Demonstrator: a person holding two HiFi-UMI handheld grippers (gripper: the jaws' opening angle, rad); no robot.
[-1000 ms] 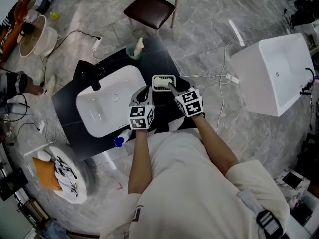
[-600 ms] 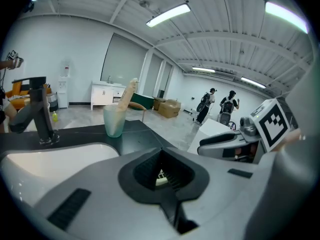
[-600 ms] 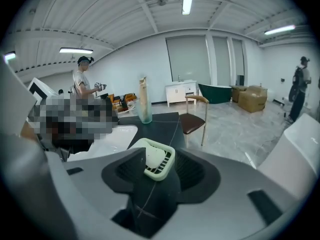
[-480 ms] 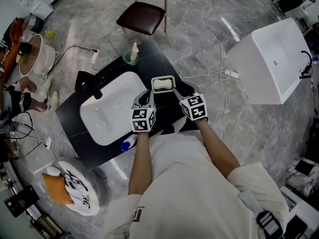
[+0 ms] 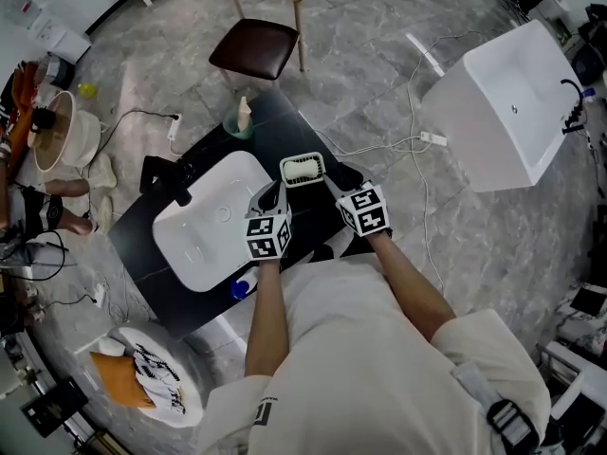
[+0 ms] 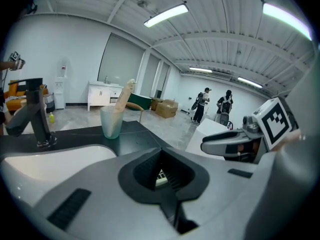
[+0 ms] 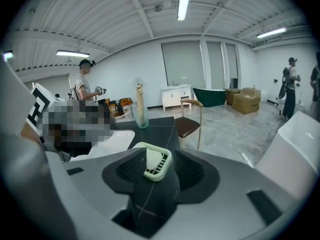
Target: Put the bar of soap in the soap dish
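Withdrawn right gripper [image 5: 334, 174] hangs just behind soap [image 5: 303, 170] in dish [image 7: 160, 170].

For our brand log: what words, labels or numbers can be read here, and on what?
No readable text anywhere.
Cubes on the left gripper and right gripper: square black-and-white marker patterns, no letters.
On the floor, the white bag: black print, too blurred to read.
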